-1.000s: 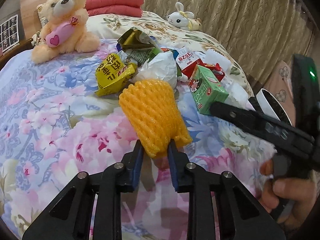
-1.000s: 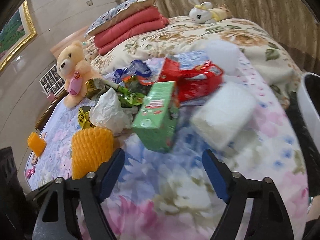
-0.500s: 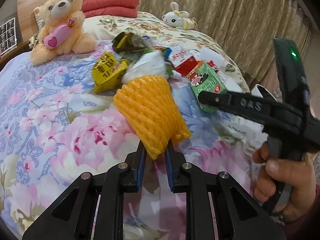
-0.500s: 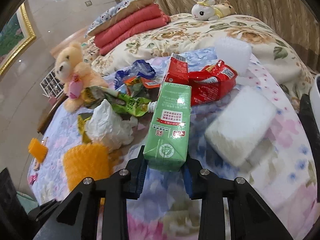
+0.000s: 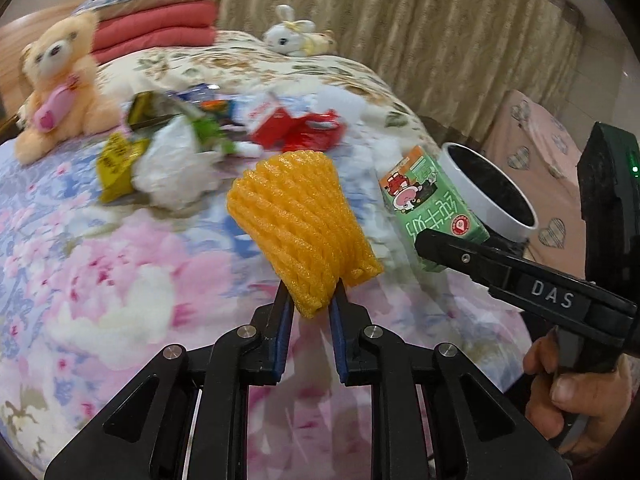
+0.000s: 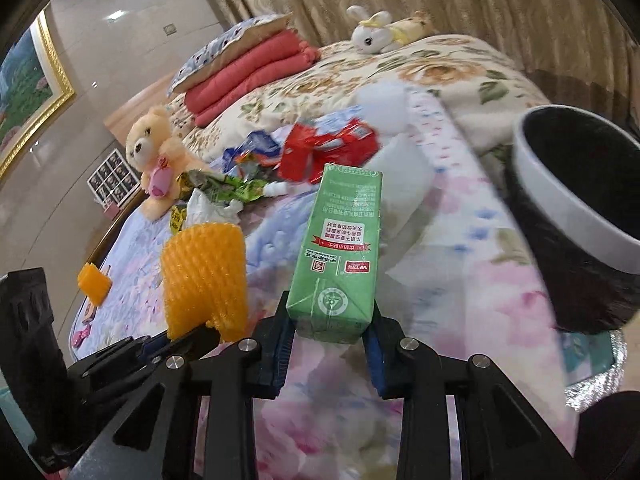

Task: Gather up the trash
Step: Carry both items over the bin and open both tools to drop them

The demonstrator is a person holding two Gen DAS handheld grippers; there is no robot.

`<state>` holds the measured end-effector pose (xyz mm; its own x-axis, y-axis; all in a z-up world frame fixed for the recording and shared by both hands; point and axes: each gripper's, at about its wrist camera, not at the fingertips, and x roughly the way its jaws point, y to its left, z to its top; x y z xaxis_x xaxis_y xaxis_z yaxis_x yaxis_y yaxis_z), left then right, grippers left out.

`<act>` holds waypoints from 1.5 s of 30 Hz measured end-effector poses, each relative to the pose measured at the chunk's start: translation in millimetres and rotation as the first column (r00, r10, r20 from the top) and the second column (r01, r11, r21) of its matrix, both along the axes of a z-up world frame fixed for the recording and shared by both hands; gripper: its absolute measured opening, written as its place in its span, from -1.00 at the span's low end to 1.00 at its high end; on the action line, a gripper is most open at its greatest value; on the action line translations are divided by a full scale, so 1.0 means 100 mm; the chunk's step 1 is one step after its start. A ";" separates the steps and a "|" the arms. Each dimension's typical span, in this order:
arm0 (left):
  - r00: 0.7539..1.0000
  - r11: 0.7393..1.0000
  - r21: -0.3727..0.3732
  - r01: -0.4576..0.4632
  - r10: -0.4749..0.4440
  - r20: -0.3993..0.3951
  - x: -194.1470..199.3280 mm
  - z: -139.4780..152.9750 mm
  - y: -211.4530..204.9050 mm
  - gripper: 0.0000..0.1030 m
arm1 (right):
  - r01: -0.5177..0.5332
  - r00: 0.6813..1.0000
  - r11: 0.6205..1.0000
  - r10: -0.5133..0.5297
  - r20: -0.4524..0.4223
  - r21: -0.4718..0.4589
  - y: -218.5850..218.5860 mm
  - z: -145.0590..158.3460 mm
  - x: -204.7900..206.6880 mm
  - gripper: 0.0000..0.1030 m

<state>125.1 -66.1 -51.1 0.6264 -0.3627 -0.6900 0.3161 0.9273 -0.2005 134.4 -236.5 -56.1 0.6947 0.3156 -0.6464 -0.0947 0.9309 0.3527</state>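
Observation:
My left gripper [image 5: 311,300] is shut on an orange foam fruit net [image 5: 304,224], held up above the floral bedspread [image 5: 120,280]. My right gripper [image 6: 329,326] is shut on a green drink carton [image 6: 340,248], lifted off the bed. In the left wrist view the carton [image 5: 430,204] sits at the tip of the right gripper, just in front of a white-rimmed black bin [image 5: 488,192]. In the right wrist view the foam net [image 6: 206,276] is at the left and the bin [image 6: 576,216] at the right. A pile of wrappers [image 5: 224,136] lies farther back on the bed.
A teddy bear [image 5: 56,80], a plush rabbit [image 5: 296,40] and folded red blankets [image 5: 156,32] lie beyond the pile. White foam blocks [image 6: 400,168] sit near the red wrapper [image 6: 328,148]. A small orange piece [image 6: 94,284] lies at the bed's left edge. A hand [image 5: 576,388] grips the right tool.
The right gripper closed on the green carton and lifted it toward the bin. The left gripper carried the foam net the same way; the bin has come into view.

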 end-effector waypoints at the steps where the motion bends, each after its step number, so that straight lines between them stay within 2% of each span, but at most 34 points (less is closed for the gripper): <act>1: 1.000 1.000 0.001 0.011 -0.011 0.002 -0.01 0.01 -0.05 -0.68 | 0.008 1.000 1.000 -0.008 0.004 0.000 -0.04 0.01 -0.03 -0.38; 16: 0.990 0.990 0.009 0.139 -0.139 0.011 0.01 0.12 -0.64 -0.68 | 0.126 0.992 0.992 -0.127 0.026 0.027 -0.70 0.10 -0.27 -0.38; 26: 0.972 0.972 0.026 0.234 -0.234 0.030 0.04 0.26 -1.12 -0.68 | 0.199 0.979 0.980 -0.200 0.048 0.020 -1.11 0.20 -0.34 -0.38; 36: 0.946 0.945 0.054 0.322 -0.324 0.035 0.24 0.36 -1.68 -0.68 | 0.283 0.959 0.959 -0.282 0.032 -0.016 -1.67 0.25 -0.25 -0.38; 45: 0.929 0.927 0.071 0.367 -0.369 0.013 0.48 0.39 -2.08 -0.68 | 0.303 0.953 0.952 -0.303 0.002 -0.044 -1.97 0.24 -0.05 -0.38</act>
<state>173.6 -273.6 -11.8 0.4751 -0.5254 -0.7059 0.6420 0.7555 -0.1303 129.6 -434.0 -31.9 0.7502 0.0618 -0.6583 0.1961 0.9300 0.3108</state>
